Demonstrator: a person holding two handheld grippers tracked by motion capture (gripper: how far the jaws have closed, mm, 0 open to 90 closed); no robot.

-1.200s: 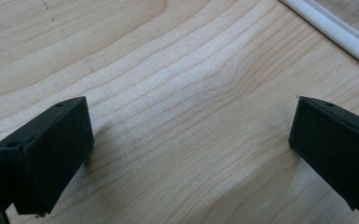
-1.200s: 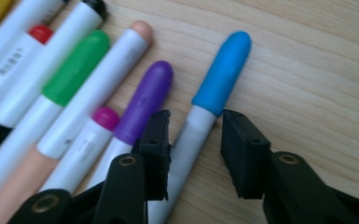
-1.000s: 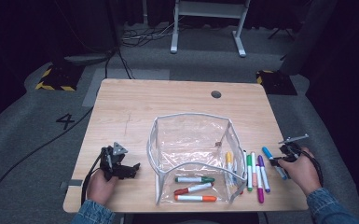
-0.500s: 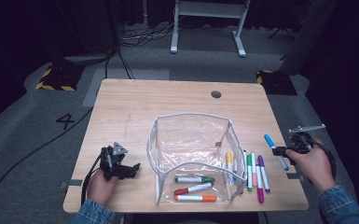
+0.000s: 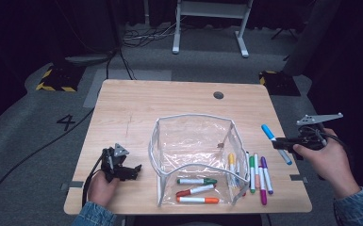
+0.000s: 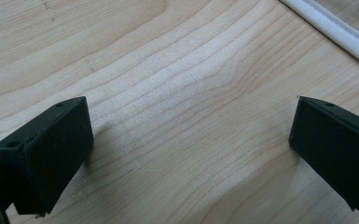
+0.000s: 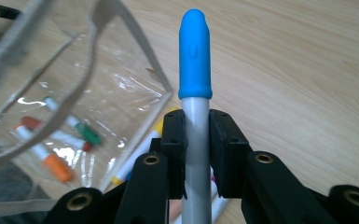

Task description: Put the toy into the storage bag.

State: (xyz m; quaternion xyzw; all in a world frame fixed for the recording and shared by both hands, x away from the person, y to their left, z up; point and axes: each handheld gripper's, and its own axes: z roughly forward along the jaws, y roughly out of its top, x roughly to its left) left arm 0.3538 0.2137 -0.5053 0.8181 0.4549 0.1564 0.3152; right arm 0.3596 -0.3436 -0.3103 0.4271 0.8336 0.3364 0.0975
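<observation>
Blue-capped marker [image 7: 195,84] is clamped mid-barrel by right hand-held gripper [image 7: 196,140] above bench's [image 5: 169,108] right edge, cap fwd, prob. for the clear pouch [image 5: 193,155]; left hand-held gripper [image 6: 186,140] rests open, empty.

The blue-capped marker [image 7: 195,88] has a pale grey barrel and its cap on. It is clamped at the barrel, cap end free, apparently lifted off the wood, right of the clear zip pouch [image 5: 195,157] and beyond the loose markers [image 5: 257,172] beside it.

Black tools [image 5: 134,169], denim sleeves [image 5: 358,209]
</observation>
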